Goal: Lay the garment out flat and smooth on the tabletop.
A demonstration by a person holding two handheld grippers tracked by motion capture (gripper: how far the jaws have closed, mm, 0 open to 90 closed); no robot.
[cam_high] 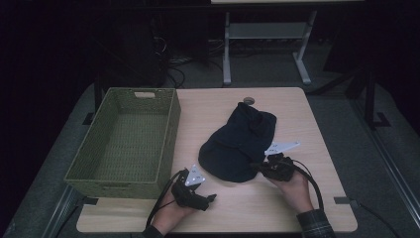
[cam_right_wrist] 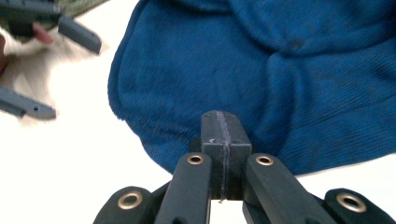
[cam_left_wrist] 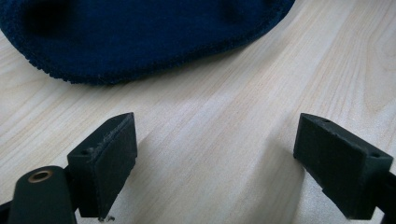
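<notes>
A dark blue knit hat (cam_high: 240,141) lies crumpled in the middle of the light wooden table (cam_high: 307,119). My right gripper (cam_high: 261,166) sits at the hat's near right edge, low over it. Its pads are pressed together (cam_right_wrist: 223,126) just above the blue knit (cam_right_wrist: 289,70), with no cloth visible between them. My left gripper (cam_high: 210,200) rests near the table's front edge, just short of the hat's near left hem (cam_left_wrist: 140,42). Its jaws stand wide apart (cam_left_wrist: 215,158) over bare wood, holding nothing. The right gripper view also shows the left gripper (cam_right_wrist: 74,79) with its jaws spread.
A green woven basket (cam_high: 119,187) stands empty along the table's left side. A small round disc (cam_high: 248,100) is set in the table's far edge behind the hat. Beyond the table stands a grey desk frame (cam_high: 227,54) on dark floor with cables.
</notes>
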